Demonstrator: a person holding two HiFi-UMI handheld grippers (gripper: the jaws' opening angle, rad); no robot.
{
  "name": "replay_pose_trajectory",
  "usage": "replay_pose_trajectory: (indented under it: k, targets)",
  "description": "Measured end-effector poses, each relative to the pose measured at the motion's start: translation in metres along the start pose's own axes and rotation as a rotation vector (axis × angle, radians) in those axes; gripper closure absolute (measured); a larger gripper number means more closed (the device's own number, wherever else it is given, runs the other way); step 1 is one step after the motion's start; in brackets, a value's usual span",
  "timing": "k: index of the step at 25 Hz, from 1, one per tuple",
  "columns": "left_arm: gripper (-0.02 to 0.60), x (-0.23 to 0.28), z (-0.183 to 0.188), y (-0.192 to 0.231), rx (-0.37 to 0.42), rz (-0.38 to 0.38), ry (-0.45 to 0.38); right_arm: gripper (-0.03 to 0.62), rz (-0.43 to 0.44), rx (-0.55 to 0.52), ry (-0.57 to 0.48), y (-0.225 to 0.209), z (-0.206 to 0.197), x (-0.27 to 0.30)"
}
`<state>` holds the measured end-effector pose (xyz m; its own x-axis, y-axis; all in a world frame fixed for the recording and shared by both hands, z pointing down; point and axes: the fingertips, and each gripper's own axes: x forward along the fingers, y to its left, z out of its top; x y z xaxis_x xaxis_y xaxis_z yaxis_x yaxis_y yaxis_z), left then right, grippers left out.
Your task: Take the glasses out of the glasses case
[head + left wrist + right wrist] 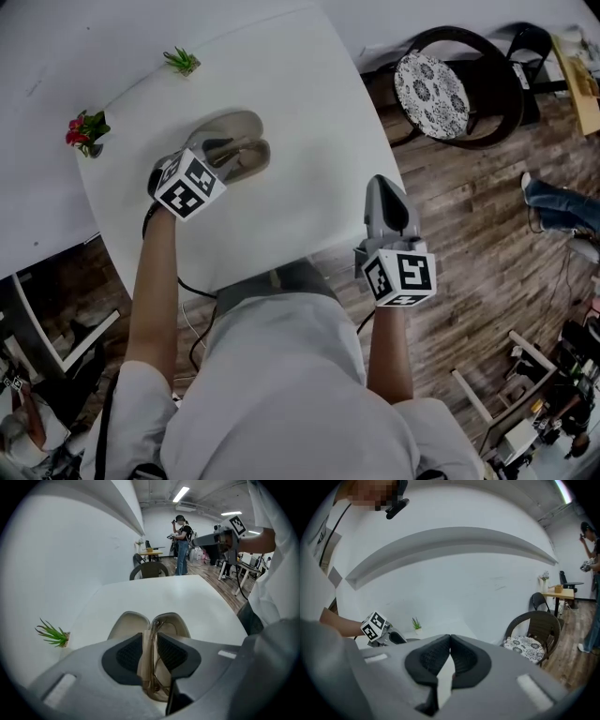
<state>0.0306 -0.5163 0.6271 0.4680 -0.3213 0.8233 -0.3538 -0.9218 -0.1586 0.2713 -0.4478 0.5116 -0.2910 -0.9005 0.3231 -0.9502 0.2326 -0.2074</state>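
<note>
Glasses (152, 653) pinched in left tool (151, 637), at open glasses case (125, 626)

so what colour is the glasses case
Beige, a pale tan. The case shows best in the left gripper view.
</note>
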Motion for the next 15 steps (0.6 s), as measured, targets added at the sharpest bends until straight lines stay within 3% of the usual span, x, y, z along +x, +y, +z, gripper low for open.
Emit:
replay_pose_trajectory:
  k: [8,15]
  targets:
    - [0.491,0.028,-0.017,-0.007,0.076,-0.036,0.121,0.591,-0.003,0.005,0.018,-0.015,-0.007,0.006]
    - [0.514,0.04,-0.023,-0.006,0.146,0.006,0.163,0.591,-0.001,0.007,0.029,-0.023,-0.01,0.009]
